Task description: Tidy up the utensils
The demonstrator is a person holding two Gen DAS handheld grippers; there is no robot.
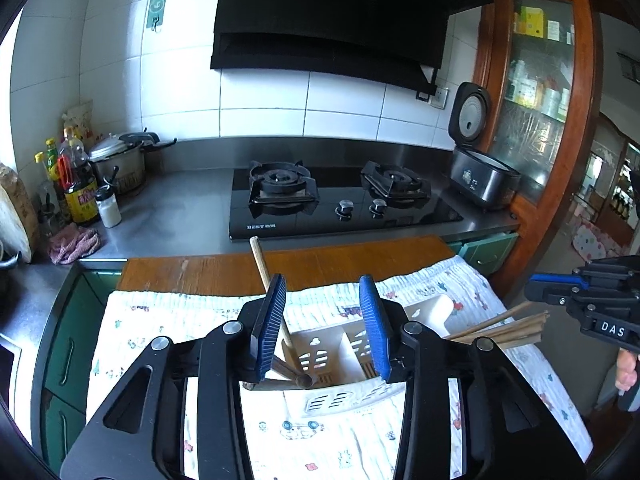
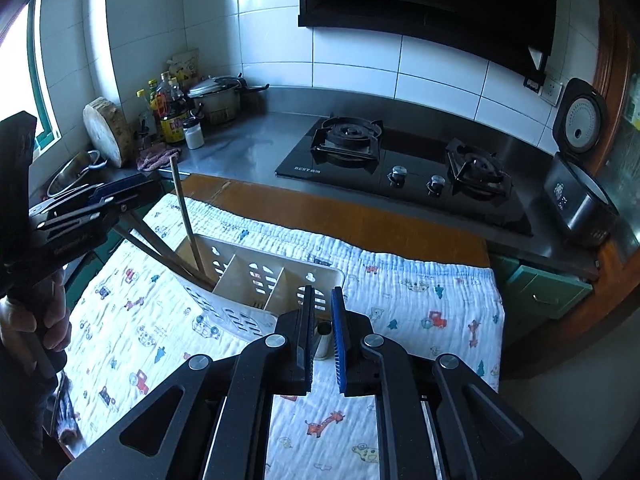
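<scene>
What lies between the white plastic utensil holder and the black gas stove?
Beyond the white plastic utensil holder, the cartoon-printed cloth, then a bare brown wooden board, then grey steel counter before the black gas stove. Both wrist views show this.

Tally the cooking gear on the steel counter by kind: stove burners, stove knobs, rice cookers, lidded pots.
Stove burners: 2
Stove knobs: 2
Rice cooker: 1
Lidded pot: 1
Total: 6
</scene>
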